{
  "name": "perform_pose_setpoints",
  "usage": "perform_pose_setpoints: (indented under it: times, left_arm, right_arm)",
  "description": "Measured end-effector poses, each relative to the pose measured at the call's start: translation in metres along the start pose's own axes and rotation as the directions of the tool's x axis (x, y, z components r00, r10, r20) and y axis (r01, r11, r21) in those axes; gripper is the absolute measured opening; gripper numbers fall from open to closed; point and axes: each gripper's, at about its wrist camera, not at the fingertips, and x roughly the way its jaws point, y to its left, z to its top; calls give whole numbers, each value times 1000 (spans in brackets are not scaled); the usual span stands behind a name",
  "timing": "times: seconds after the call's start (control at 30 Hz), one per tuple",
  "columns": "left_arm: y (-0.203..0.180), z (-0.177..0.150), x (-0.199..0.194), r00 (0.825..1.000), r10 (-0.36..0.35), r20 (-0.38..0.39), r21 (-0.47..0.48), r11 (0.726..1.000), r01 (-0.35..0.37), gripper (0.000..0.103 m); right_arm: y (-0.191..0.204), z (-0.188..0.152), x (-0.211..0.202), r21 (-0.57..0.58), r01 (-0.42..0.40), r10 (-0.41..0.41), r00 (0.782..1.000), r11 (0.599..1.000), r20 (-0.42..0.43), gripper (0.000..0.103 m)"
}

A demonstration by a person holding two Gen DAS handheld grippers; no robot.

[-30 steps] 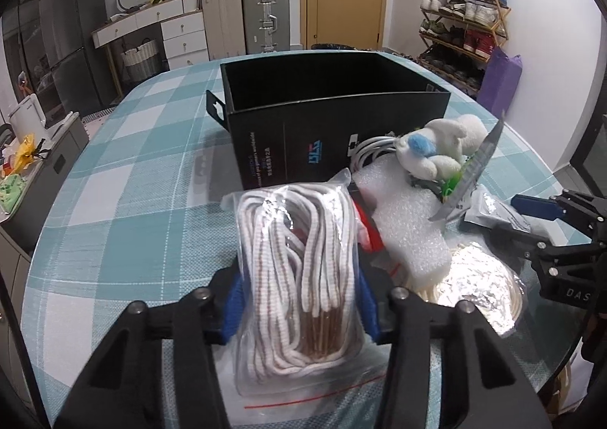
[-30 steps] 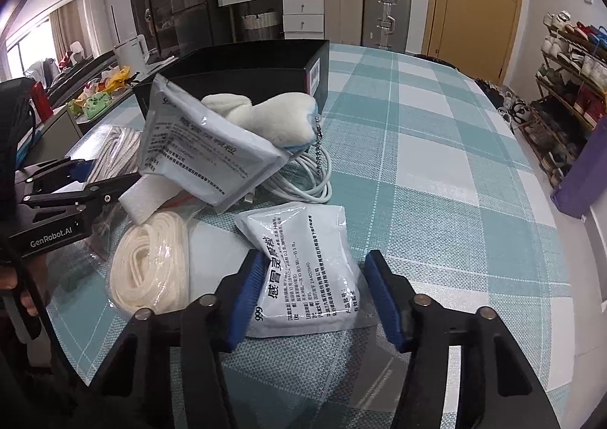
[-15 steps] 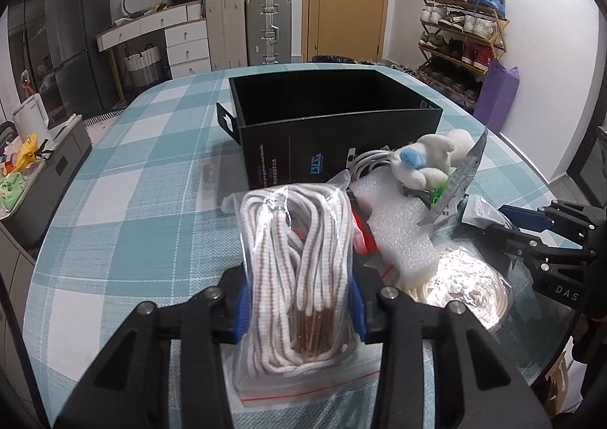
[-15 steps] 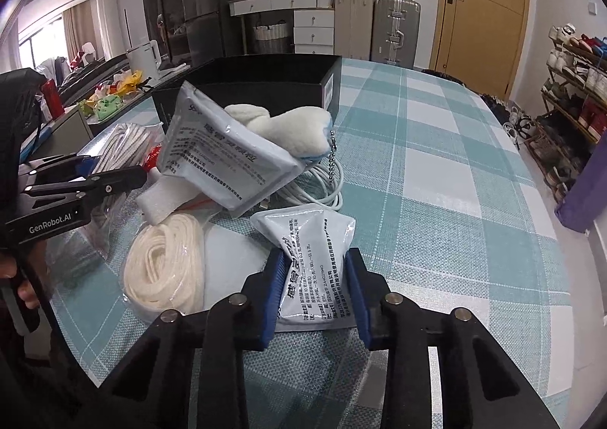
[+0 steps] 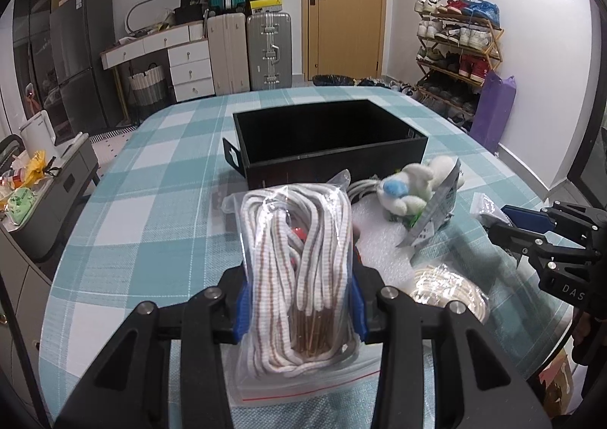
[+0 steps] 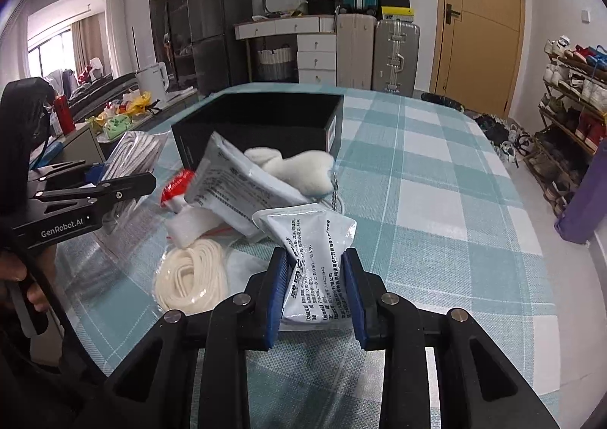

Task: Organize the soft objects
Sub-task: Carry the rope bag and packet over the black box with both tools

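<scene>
left tongs (image 5: 299,300) clamped on a clear zip bag of white cord (image 5: 299,262), blue pads pressing both sides, bag lifted off the worktop (image 5: 151,201) and standing upright between the fingers. jaws closed further on it within the last second, now steady. right tongs (image 6: 315,288) squeezed tight on a grey-white printed sachet (image 6: 315,254), pads pinching its lower half so it buckles; jaws have just been closing, sachet between them.

checked teal-and-white cloth covers the worktop. black open box (image 5: 326,137) sits toward the far middle, interior dark, cannot tell what is in it. rest of the soft pile lies just in front of the box toward the right edge: white plush toy with a blue patch (image 5: 409,190), a larger grey foil pouch (image 6: 235,182) leaning against the plush, white foam sheet (image 5: 383,239) under them, coiled cream cord in a clear bag (image 6: 193,277) nearer the front edge, a white cable coil (image 5: 364,186) beside the box, a small red item (image 6: 176,186) by the foam. in the right view the left tongs appear at the left, a hand (image 6: 22,277) on the handle.
</scene>
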Motion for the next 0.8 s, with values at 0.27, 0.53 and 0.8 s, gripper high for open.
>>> perform_pose_setpoints:
  times: [0.27,0.53,0.8]
  left_arm:
    - [1,11,-12,999,10,42,-6,1000,-10,40]
    - [4,26,-20,997,14,78,-20,1000,-13,40]
    - [7,46,-19,995,18,101,-22,1000,-16,40]
  right_arm:
    - [6,14,-24,-1,-10,10,996,1000,89,29]
    - [14,34,-42,-8,-21,22,987,1000,159,29]
    - [20,58,-44,-19,-41,44,978,999,202,29]
